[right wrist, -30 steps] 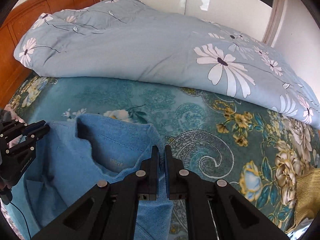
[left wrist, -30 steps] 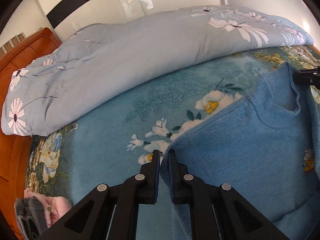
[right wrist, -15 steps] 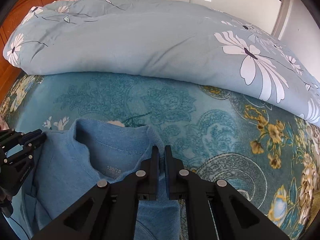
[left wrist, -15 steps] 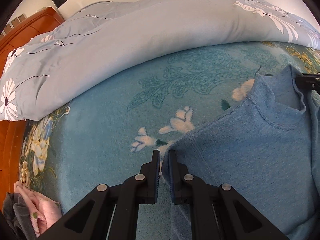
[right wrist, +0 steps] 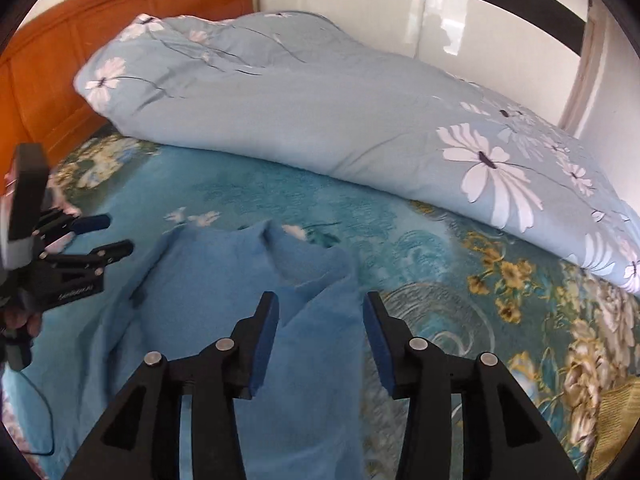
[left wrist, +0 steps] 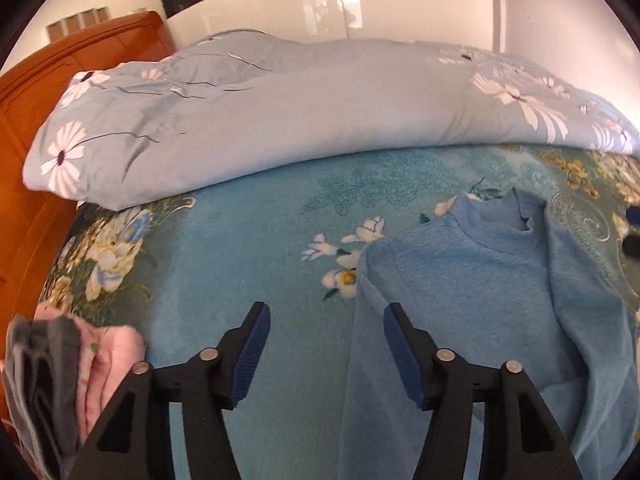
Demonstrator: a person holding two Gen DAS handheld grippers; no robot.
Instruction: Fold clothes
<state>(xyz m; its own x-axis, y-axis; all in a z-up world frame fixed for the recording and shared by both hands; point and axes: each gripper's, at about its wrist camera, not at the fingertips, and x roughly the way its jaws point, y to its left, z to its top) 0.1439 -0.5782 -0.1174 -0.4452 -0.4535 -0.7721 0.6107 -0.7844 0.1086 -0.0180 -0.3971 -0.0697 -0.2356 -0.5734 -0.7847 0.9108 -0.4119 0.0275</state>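
A blue sweatshirt point(left wrist: 472, 280) lies on the floral bed cover, collar toward the far side; it also shows in the right wrist view point(right wrist: 224, 280). My left gripper point(left wrist: 324, 316) is open and empty, just above the sweatshirt's left shoulder edge. My right gripper point(right wrist: 322, 304) is open and empty above the right shoulder, with cloth lying between its fingers. The left gripper also shows at the left of the right wrist view point(right wrist: 100, 236), open.
A rolled light-blue floral quilt point(left wrist: 300, 120) lies across the far side of the bed point(left wrist: 240, 240). An orange wooden headboard point(right wrist: 60, 60) stands at the left. A pile of pink and grey clothes point(left wrist: 60, 368) sits at the near left. A yellow cloth point(right wrist: 616, 412) lies at the right.
Both grippers held the sweatshirt's shoulders shut and carried it toward the quilt. Now both have opened, let the sweatshirt go and drawn back a little.
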